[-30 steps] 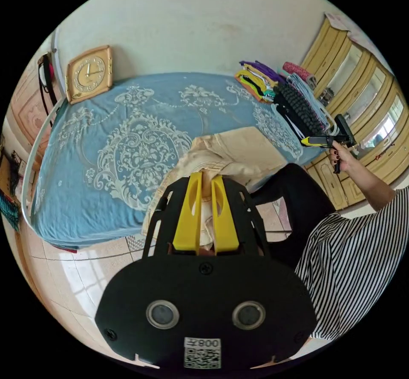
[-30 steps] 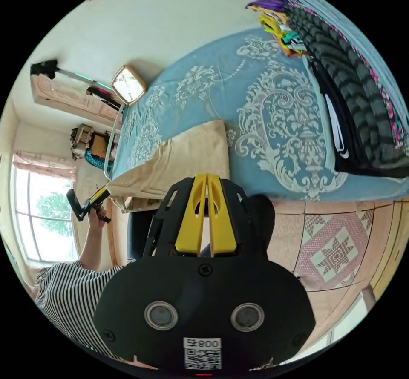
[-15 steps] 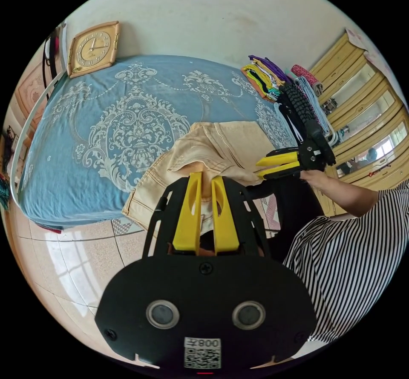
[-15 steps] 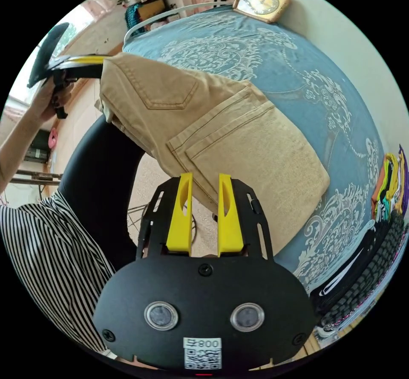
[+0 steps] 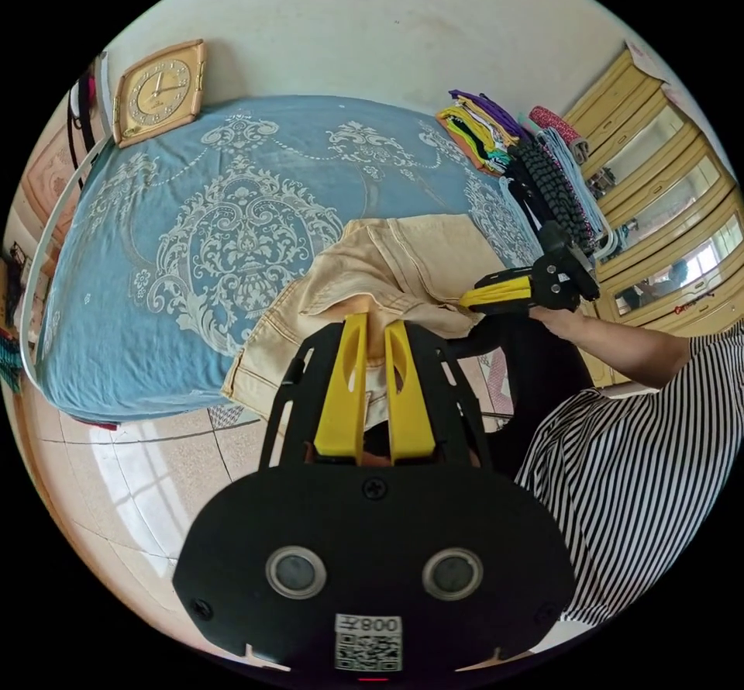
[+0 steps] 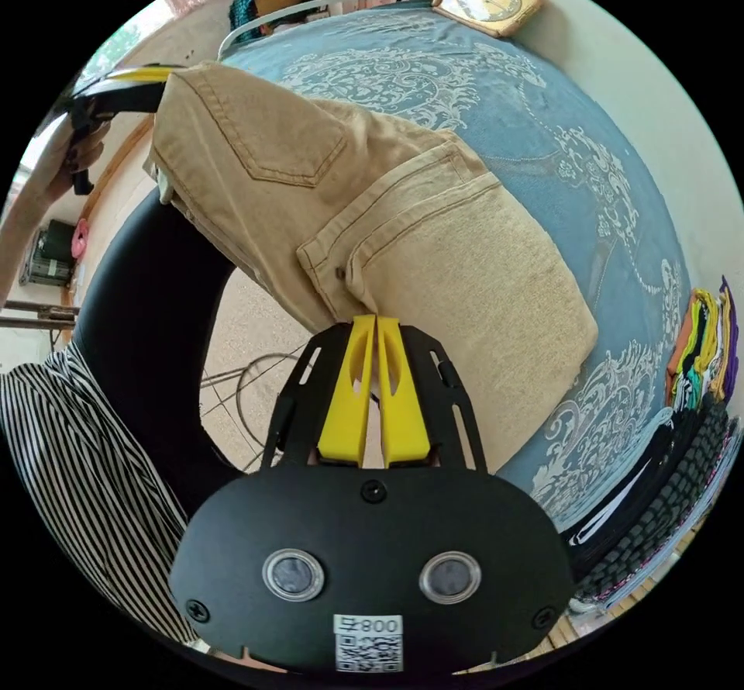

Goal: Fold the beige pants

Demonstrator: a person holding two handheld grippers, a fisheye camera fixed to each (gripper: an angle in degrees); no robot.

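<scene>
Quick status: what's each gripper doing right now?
Left gripper: shut on the pants at the waist end.
Right gripper: shut on the pants' edge.

Bright daylight, sharp focus, strong fisheye bending at edges

The blue-covered bed (image 5: 194,240) carries beige pants (image 6: 434,256) (partly overhanging), folded clothes (image 5: 480,136) and a clock (image 5: 159,89).

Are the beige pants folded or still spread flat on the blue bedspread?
Folded: the beige pants lie doubled in layers on the blue bedspread, waistband end lifted off the edge.
</scene>
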